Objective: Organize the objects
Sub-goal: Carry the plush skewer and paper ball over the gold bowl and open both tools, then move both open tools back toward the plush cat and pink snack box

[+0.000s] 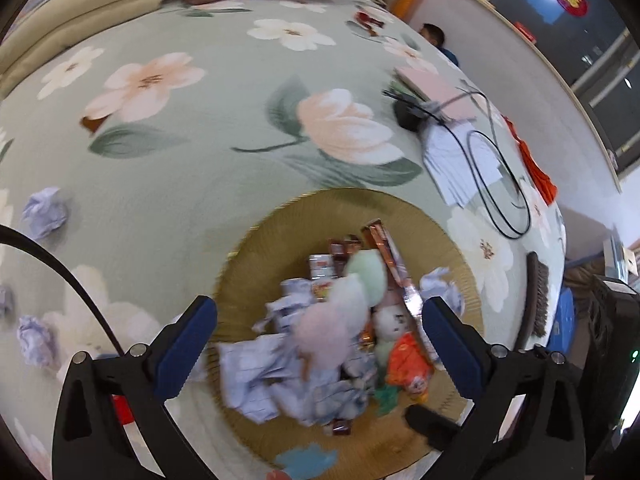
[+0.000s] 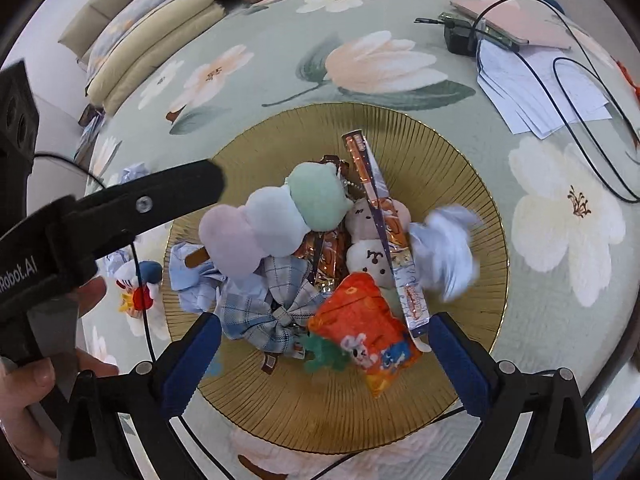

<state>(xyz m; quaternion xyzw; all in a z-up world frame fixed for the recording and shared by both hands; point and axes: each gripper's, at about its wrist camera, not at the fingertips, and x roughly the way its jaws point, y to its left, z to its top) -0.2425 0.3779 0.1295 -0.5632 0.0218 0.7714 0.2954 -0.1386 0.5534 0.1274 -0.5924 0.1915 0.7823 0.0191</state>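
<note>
mid-gathering, both grippers [image 1: 320, 340] [image 2: 324, 356] spread wide and empty over the gold tray [image 2: 472, 184] already heaped with toys and wrappers; next, fetching the crumpled paper [image 1: 44, 212] far left.

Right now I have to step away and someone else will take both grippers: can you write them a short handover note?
Left gripper: jaws open, empty, above the gold basket.
Right gripper: jaws open, empty, over the same basket.
In the basket: three-ball plush skewer, plaid bow, orange snack bag, long foil wrapper, crumpled paper ball, which looks blurred, perhaps just dropped.
Left on the bedspread: paper balls, a small duck toy, a wrapper farther off.
Cable and papers lie beside the basket, untouched.
</note>
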